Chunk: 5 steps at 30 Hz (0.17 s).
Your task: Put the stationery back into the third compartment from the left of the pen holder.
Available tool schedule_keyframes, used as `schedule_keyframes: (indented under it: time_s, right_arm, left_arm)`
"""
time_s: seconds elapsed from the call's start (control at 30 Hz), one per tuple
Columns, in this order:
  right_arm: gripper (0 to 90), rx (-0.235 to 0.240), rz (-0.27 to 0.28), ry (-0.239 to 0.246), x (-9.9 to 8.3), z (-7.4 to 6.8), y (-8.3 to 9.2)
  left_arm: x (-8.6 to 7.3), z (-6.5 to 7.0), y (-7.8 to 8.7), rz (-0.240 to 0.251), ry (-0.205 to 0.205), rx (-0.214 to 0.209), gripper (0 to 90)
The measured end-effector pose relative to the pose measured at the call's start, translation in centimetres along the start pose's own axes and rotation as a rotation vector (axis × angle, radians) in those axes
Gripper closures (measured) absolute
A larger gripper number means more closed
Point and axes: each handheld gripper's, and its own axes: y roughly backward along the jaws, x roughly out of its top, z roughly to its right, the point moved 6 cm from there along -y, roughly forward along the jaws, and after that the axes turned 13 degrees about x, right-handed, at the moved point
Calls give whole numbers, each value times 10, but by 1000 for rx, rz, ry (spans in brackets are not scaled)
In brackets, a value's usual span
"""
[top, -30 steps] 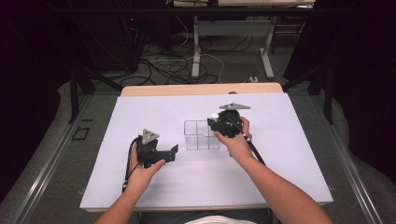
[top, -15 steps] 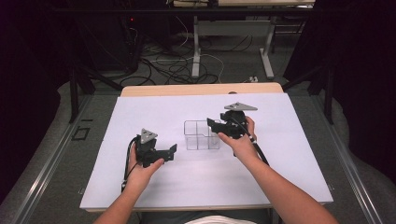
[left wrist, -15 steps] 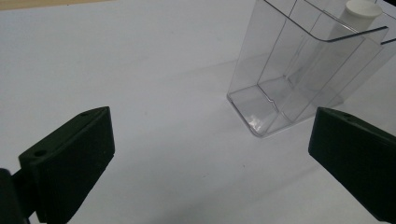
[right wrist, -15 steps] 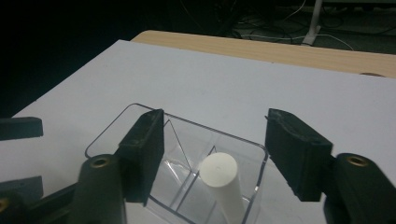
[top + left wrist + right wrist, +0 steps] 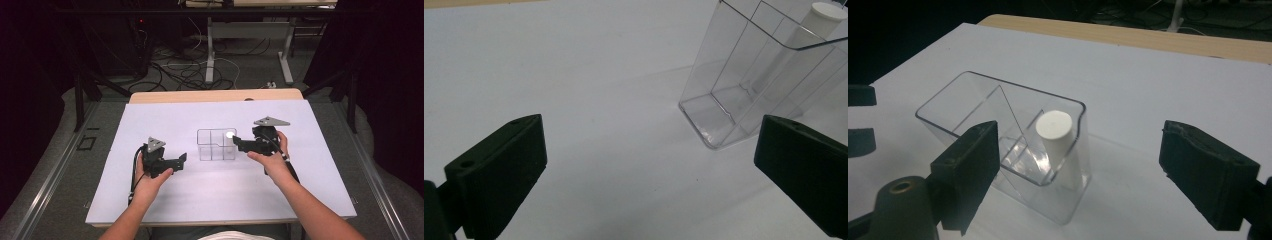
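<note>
right now the white cylinder (image 5: 1055, 137) stands tilted in one compartment of the clear divided bin (image 5: 968, 97), the one nearest the right gripper (image 5: 239, 144), with its top poking above the rim. the bin sits near the middle of the counter (image 5: 310, 200), well clear of every edge. the right gripper's fingers (image 5: 1205, 172) have just been opening and stand wide, with nothing between them; the cylinder is free. the left gripper (image 5: 181, 160) hovers over the near-left part of the counter, its fingers (image 5: 504, 170) spread wide and empty, apart from the bin.

the risk i see is in pulling away: the right gripper is close to the bin's wall, so a stray finger could clip the rim or the leaning cylinder. the bin looks light and nothing steadies it, so a nudge could slide or tip it and spill the cylinder.
</note>
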Motion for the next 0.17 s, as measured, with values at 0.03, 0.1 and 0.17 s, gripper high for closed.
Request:
schedule_keyframes:
  time_s: [0.03,0.1,0.17]
  right_arm:
    - [161,-5,1,-2,-1,2,4]
    - [156,0,10,-10,-3,6,11]
    - [153,-10,16,-15,-6,10,19]
  left_arm:
    - [0,0,0,3,3,2,5]
    - [1,-2,0,2,-9,6,4]
    - [1,-3,0,1,-5,8,4]
